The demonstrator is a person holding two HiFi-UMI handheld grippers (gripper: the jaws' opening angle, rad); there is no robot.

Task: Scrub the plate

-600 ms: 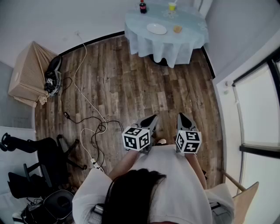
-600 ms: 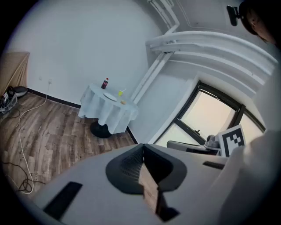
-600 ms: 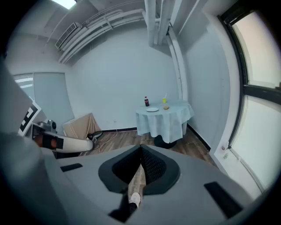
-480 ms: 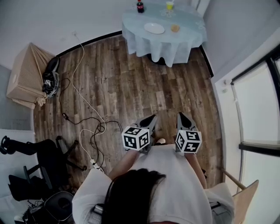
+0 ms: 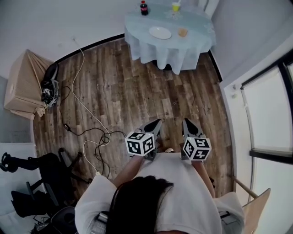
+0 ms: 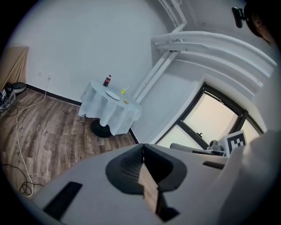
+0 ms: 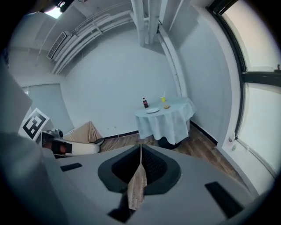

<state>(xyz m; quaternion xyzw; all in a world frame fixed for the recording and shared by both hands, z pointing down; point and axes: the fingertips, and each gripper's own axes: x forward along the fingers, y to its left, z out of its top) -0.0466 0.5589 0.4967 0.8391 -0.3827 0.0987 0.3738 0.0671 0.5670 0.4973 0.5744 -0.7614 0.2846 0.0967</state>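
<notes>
No legible words or numbers are being shown. Only black-and-white square patterns are being displayed on the left cube (image 5: pixel 141 144) and the right cube (image 5: pixel 197 149). The label on the bottle (image 5: pixel 143 7) is being rendered too small to read.

A round worktop (image 5: pixel 176 51) draped in pale blue cloth stands at the far end of the wood-plank floor (image 5: pixel 137 91). On its far edge are a dark bottle (image 5: pixel 143 7) with a red label and a glass of yellow drink (image 5: pixel 176 7). White and black cables (image 5: pixel 87 107) trail across the floor's left side toward a beige-draped box (image 5: pixel 23 87). A black office chair (image 5: pixel 41 183) sits near left, and a large window (image 5: pixel 270 114) is on the right.
</notes>
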